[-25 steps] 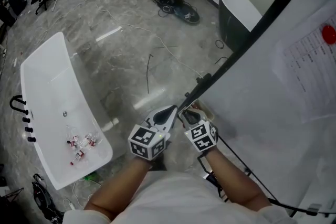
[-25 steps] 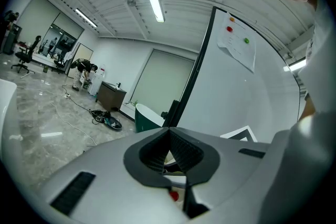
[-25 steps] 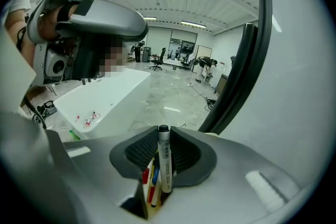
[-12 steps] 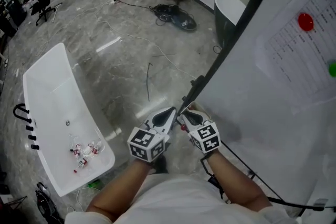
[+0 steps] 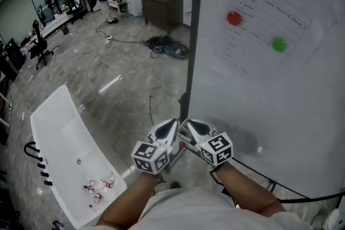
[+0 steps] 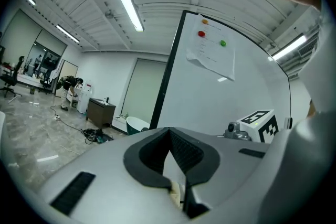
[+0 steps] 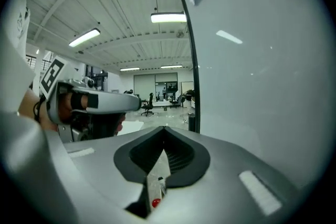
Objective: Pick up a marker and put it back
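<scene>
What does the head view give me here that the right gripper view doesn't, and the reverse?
Head view only: small items in the white bathtub, and the green magnet. Right gripper view only: a look between the jaws of the right gripper, which have just been closing, onto a red-ended marker between them, plus the ceiling lights. Both: the whiteboard, its red magnet, the left gripper.

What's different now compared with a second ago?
The left gripper and right gripper rose along the whiteboard, still side by side. The right one's jaws have just been closing, tips now together; a red-ended white thing shows in their gap, grip unclear. The bathtub is unmoved.
</scene>
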A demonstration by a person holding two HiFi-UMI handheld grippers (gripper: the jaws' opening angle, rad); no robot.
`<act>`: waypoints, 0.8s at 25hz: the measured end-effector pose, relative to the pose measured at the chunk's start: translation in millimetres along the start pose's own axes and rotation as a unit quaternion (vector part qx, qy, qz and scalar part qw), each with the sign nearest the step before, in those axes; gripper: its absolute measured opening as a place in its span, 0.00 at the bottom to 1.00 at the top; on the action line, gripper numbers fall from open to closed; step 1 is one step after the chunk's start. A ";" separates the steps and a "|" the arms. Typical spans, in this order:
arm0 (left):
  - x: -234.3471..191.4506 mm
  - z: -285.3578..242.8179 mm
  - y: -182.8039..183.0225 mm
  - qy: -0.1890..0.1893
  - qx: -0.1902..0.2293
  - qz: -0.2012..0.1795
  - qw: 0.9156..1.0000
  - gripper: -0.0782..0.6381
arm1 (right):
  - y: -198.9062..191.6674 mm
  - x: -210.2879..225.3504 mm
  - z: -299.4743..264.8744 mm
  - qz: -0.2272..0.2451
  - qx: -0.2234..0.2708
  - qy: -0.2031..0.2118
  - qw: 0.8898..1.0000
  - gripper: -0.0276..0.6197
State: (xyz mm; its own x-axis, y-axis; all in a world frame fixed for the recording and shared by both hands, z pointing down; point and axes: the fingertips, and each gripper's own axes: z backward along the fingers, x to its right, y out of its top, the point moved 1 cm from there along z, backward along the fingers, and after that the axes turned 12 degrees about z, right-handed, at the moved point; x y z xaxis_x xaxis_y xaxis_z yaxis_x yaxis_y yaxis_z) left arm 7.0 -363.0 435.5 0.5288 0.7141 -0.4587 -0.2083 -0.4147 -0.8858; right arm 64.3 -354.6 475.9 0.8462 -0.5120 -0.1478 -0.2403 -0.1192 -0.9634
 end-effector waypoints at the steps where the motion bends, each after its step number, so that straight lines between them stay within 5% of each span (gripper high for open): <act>1: 8.1 -1.2 3.5 -0.001 0.001 0.000 1.000 0.11 | 10.5 1.9 9.0 -0.006 0.012 -0.002 1.000 0.05; 7: 45.2 -1.2 1.2 0.007 0.003 -0.021 1.000 0.11 | 52.3 -5.7 57.5 -0.013 0.064 -0.010 0.998 0.05; 20: 67.7 -0.8 5.4 0.017 0.010 -0.045 0.999 0.11 | 62.8 -1.6 76.7 0.006 0.064 -0.043 0.997 0.05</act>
State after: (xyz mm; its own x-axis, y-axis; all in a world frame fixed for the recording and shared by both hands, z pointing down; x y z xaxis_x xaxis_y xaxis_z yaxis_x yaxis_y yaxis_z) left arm 42.3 -317.3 399.6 0.5738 0.7283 -0.3747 -0.1743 -0.3384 -0.9247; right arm 84.4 -296.0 398.4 0.8828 -0.4365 -0.1736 -0.1934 -0.0008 -0.9811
